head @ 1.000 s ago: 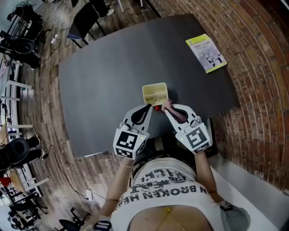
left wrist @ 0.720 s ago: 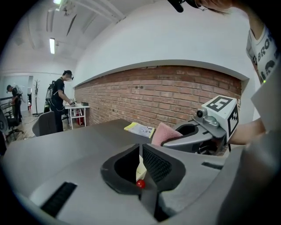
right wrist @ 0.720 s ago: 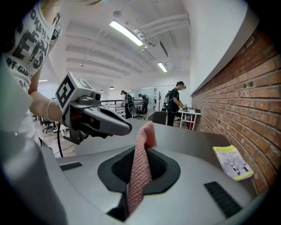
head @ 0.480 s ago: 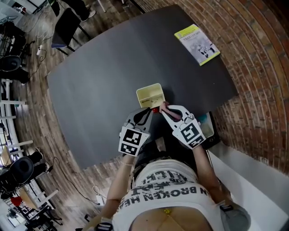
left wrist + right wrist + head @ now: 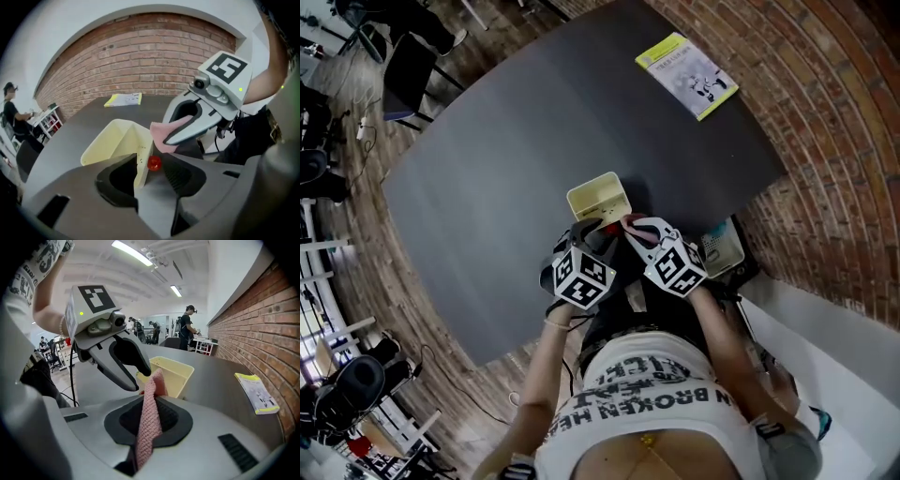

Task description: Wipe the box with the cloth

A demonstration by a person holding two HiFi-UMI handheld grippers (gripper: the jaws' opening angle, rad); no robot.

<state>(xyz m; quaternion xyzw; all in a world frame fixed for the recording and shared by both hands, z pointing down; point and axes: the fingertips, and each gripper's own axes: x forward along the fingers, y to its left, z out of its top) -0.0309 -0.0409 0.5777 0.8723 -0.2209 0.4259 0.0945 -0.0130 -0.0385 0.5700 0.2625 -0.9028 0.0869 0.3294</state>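
The pale yellow open box (image 5: 598, 197) stands on the dark table (image 5: 506, 159) near its front edge. My left gripper (image 5: 586, 228) is at the box's near side, and its jaws have just been opening. In the left gripper view they stand apart (image 5: 150, 174), with the box's (image 5: 117, 140) near wall and a small red round thing (image 5: 154, 163) between them and the pads not pressing. My right gripper (image 5: 634, 228) is shut on a pink cloth (image 5: 150, 423), which it holds close beside the box's (image 5: 171, 373) near right corner. The cloth (image 5: 164, 136) hangs just above the left jaws.
A yellow booklet (image 5: 686, 64) lies at the table's far right, by the brick wall (image 5: 825, 141). A white basket (image 5: 722, 248) sits below the table's right edge. Chairs (image 5: 403, 66) stand beyond the far left side. People stand in the background (image 5: 187, 326).
Both grippers have come down and closer together at the box's near side. The left gripper has rolled, so its marker cube faces differently. The cloth has stayed in the right gripper.
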